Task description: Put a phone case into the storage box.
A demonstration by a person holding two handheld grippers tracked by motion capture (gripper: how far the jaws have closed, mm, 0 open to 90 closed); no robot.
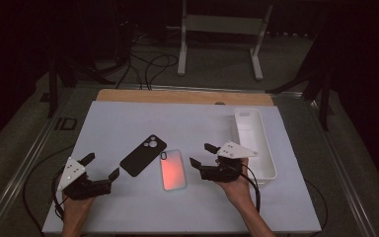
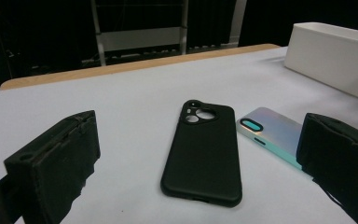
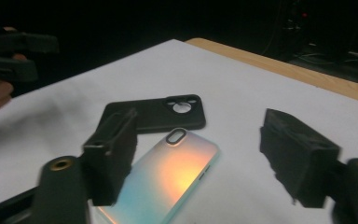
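**Two phone cases between our open grippers**

From the high view we see the whole layout: a white mat (image 1: 128,123) on the wooden table (image 1: 177,96), with a black phone case (image 1: 143,155) lying face down at a slant and an iridescent phone case (image 1: 173,169) just beside it on its right, their near edges close or touching. Our left gripper (image 1: 100,166) rests at the mat's near left, jaws spread and empty. Our right gripper (image 1: 201,154) sits just right of the iridescent case, jaws apart with nothing between the pads. A white rectangular bin (image 1: 266,148) stands right behind that gripper, at the mat's right edge.

The left gripper view adds what the high view cannot: the black phone case (image 2: 203,154) has a raised camera cut-out at its far end, and the iridescent case (image 2: 270,133) is partly hidden behind the right-hand jaw. The bin (image 2: 331,56) shows its tall side wall.

The right gripper view gives the shimmer of the iridescent case (image 3: 168,182), orange fading to teal; one jaw overlaps its edge in this view, and the black case (image 3: 154,114) lies just beyond it. The left gripper (image 3: 9,56) shows blurred at far left.

A metal stand (image 1: 222,29) and cables (image 1: 143,64) lie on the floor beyond the table.
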